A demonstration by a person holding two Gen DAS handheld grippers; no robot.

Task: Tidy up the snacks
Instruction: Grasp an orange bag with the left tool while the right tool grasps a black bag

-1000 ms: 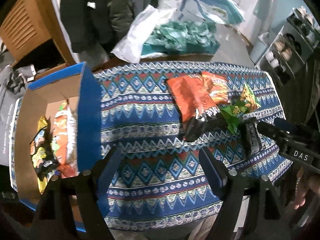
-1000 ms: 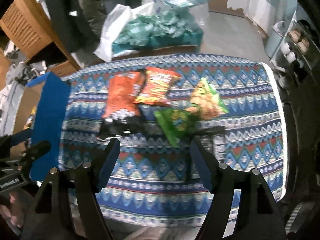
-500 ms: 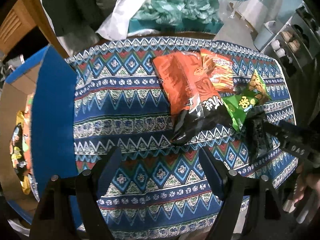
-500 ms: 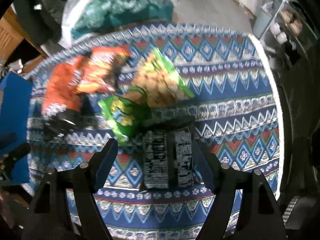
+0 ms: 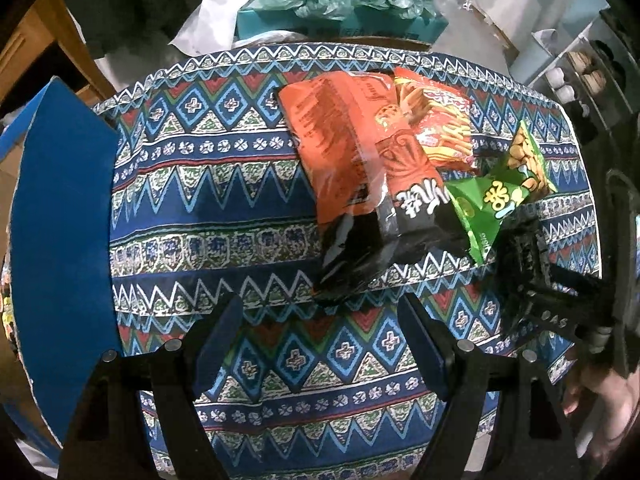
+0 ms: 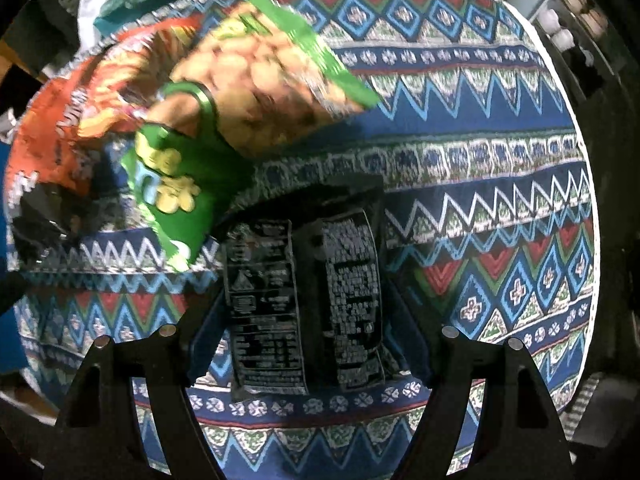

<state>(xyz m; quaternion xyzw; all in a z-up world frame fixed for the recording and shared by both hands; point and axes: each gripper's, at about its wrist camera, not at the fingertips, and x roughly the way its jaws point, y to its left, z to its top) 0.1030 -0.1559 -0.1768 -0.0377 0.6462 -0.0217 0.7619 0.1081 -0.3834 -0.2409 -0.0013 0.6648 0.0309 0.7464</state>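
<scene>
Two wide-open grippers: right (image 6: 308,344) straddling black bag (image 6: 304,300), flat on cloth (image 6: 500,208), long axis along fingers, not yet pinched; left (image 5: 320,344) empty, farther off.

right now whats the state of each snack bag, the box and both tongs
black snack bag: flat on the tablecloth, printed back up, between the right tongs' fingers, not squeezed
green snack bag: lying partly over the peanut bag
peanut bag: lying flat, sealed
orange and black bag: lying overlapped by the red bag
red bag: lying flat
blue box flap: open
left tongs: open, empty
right tongs: open, straddling the black bag
</scene>
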